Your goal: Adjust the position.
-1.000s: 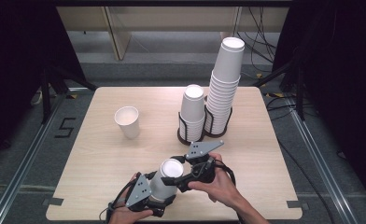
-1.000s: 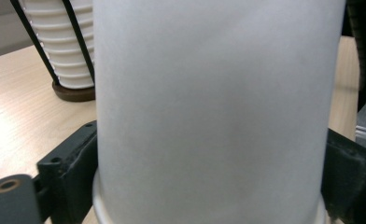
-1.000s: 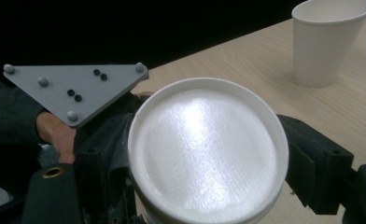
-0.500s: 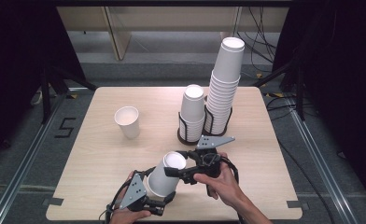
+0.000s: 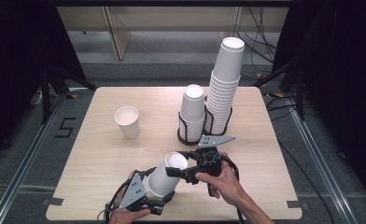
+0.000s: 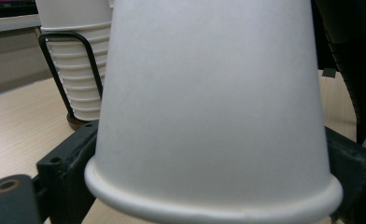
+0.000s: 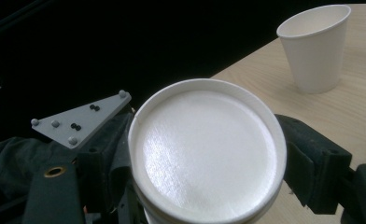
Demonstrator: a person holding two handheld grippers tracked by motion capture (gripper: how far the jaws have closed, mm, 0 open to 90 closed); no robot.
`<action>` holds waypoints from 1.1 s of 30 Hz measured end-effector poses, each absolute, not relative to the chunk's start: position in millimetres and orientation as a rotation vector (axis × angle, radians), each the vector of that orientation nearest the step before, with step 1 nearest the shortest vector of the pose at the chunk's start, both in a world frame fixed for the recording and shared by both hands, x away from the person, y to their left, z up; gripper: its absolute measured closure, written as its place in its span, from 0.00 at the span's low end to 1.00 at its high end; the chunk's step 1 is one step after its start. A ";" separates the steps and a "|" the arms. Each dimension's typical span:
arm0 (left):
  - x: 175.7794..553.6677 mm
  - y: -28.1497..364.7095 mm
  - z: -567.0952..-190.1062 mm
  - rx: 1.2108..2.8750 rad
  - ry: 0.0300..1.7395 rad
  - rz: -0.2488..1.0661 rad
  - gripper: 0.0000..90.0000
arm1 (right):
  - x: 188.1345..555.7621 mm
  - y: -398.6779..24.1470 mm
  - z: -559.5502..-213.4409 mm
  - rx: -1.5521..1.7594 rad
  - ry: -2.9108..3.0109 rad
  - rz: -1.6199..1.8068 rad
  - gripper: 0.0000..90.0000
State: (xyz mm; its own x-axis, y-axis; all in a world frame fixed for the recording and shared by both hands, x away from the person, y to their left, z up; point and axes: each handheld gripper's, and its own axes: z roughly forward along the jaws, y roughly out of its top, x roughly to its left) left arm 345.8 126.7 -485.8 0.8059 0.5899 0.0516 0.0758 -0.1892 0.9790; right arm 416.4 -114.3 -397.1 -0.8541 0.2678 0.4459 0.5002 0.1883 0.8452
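The plain white paper cup (image 5: 165, 176) hangs upside down and tilted between the two grippers, above the pale wooden table (image 5: 97, 154) near its front edge. The left gripper (image 5: 165, 199) has it by the wide mouth end, rim toward the hand; in the left gripper view the rolled rim (image 6: 209, 205) sits low between the two black jaws, which have just been closing and now press on the cup wall from either side. The right gripper (image 5: 177, 164) sits at the narrow base end, its jaws flanking the recessed round bottom (image 7: 204, 154); the right-hand pad stands slightly off the wall, and I cannot tell whether the other pad touches. Judged from this, what looks like one cup may be nested cups held at both ends so that pulling apart frees one; a second edge below the base rim hints at that.

Beyond the right gripper stand a short stack of white cups (image 5: 193, 109) and a tall stack of white cups (image 5: 225, 84), each in a black wire holder, a likely source. Ahead and left of the left gripper a single white cup (image 5: 127, 122) stands upright, mouth up, well apart, likely set down as done.

No brand or print shows on any cup; a dark "5" (image 5: 64, 127) is marked on the floor beside the table
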 end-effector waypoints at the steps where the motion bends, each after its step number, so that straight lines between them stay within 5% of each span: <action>1: 346.4 126.6 -485.7 1.710 0.513 0.494 0.10 | 417.6 -114.6 -396.7 -0.716 -2.273 -1.733 0.27; 33: 346.1 133.7 -478.7 1.906 0.391 0.444 0.13 | 415.9 -126.7 -380.7 -0.555 -2.603 -1.533 0.18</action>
State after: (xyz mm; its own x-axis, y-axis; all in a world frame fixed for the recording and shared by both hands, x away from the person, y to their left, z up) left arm 346.1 133.7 -478.7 0.8760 0.4666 0.1216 0.0615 -0.3582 0.9316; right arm 415.9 -126.7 -380.7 -0.9323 0.2708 0.2398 0.3410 0.4370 0.8323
